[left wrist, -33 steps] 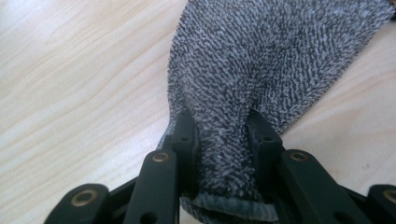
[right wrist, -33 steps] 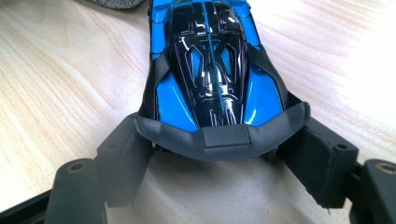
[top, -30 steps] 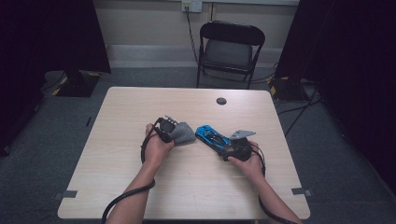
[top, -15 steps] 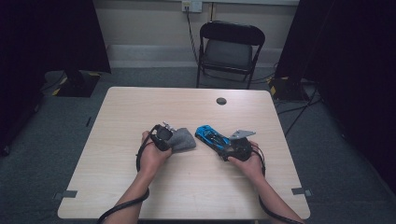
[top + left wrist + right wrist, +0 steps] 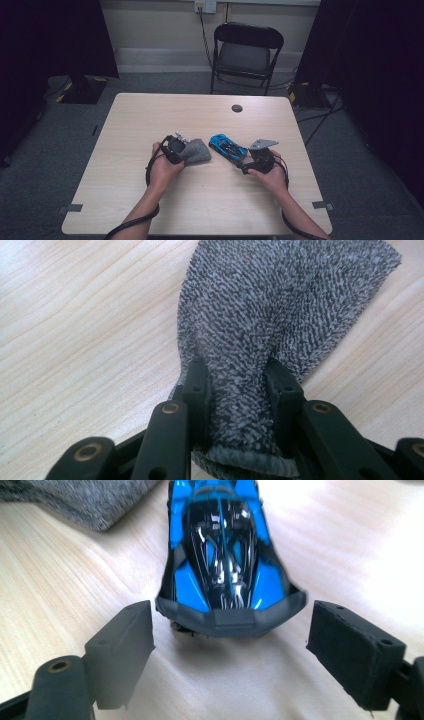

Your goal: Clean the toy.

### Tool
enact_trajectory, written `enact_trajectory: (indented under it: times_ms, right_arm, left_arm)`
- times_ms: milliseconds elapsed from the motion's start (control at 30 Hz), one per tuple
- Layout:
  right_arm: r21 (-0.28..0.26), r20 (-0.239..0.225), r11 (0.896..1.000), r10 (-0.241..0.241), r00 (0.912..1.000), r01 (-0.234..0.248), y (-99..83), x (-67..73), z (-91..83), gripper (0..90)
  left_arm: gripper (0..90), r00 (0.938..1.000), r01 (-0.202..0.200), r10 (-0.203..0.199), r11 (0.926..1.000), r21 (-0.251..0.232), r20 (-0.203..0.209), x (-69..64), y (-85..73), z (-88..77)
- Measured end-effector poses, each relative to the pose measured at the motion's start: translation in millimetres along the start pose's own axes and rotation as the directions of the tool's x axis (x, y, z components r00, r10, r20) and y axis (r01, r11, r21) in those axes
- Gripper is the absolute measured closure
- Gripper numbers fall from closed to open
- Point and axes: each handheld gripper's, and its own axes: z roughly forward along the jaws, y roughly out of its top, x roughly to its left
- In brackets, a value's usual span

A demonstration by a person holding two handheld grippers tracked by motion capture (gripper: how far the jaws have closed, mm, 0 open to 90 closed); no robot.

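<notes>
- At the near edge of the pale wood-grain table [image 5: 200,210], a person's two forearms come up from the bottom of the high view, each hand carrying a black two-jaw gripper with a cable trailing back.
- The left gripper [image 5: 176,148] is clenched on a folded grey terry cloth [image 5: 196,151]; in the left gripper view both black jaws pinch a bunched fold of the cloth [image 5: 260,330], the rest fanning out flat on the tabletop beyond.
- The right gripper [image 5: 248,164], topped by a grey three-cornered plate, has released: its jaws have just been opening and stand wide, one on either side of the end of a glossy blue-and-black toy sports car [image 5: 227,146], neither pad touching it.
- In the right gripper view the toy car [image 5: 222,555] sits on its wheels on the wood, its nearest end level with the pads [image 5: 122,645], a corner of the grey cloth at upper left.
- Cloth and car lie just beside each other at mid-table.
- Farther on, a small dark round disc [image 5: 237,108] rests near the far edge.
- Beyond the table stands a black folding chair [image 5: 246,52] on grey carpet.
</notes>
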Motion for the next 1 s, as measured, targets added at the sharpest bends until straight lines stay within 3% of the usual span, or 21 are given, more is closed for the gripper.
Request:
enact_trajectory:
  times_ms: [133,267,300,433,500,733,967,1000]
  right_arm:
    - [-0.039,0.003,0.999,-0.007,1.0,0.007,15.5,-1.4,-11.4,18.9]
    - [-0.054,-0.011,0.998,-0.009,0.9999,0.008,28.9,-2.5,-9.6,23.0]
    - [-0.041,-0.026,0.999,-0.011,0.9996,0.009,37.4,-3.0,-2.6,28.1]
    - [-0.036,-0.05,0.999,0.004,0.9988,-0.006,48.5,-3.7,9.8,33.1]
    - [-0.006,-0.045,1.0,-0.005,0.999,0.005,56.2,-5.3,22.9,33.6]
    - [0.052,-0.052,0.999,0.006,0.9986,-0.003,59.7,-8.7,42.6,38.5]
    - [0.047,-0.067,0.999,0.011,0.9977,-0.008,58.0,-6.0,46.8,45.6]
    - [0.04,-0.067,0.999,0.013,0.9976,-0.01,57.2,-6.3,46.8,46.2]
  left_arm:
    - [68.2,1.0,0.005,-0.005,1.0,-0.003,0.001,0.2,-0.8,0.9]
    - [68.0,1.0,-0.001,0.001,1.0,-0.001,0.0,-0.6,-0.7,1.8]
    - [67.6,1.0,-0.001,0.001,1.0,-0.001,0.0,-0.6,-0.5,1.7]
    - [67.5,0.9999,0.008,-0.008,0.9999,-0.01,0.008,-0.7,-1.6,1.7]
    - [67.6,0.9999,0.008,-0.008,0.9998,-0.017,0.013,0.6,-2.5,1.8]
    - [67.0,0.9997,0.009,-0.008,0.9995,-0.029,0.024,1.9,-4.5,1.8]
    - [61.4,0.9999,-0.011,0.011,0.999,-0.044,0.006,1.4,-3.0,0.5]
    - [57.1,1.0,0.006,-0.005,0.998,-0.063,0.005,2.5,-1.7,-1.1]
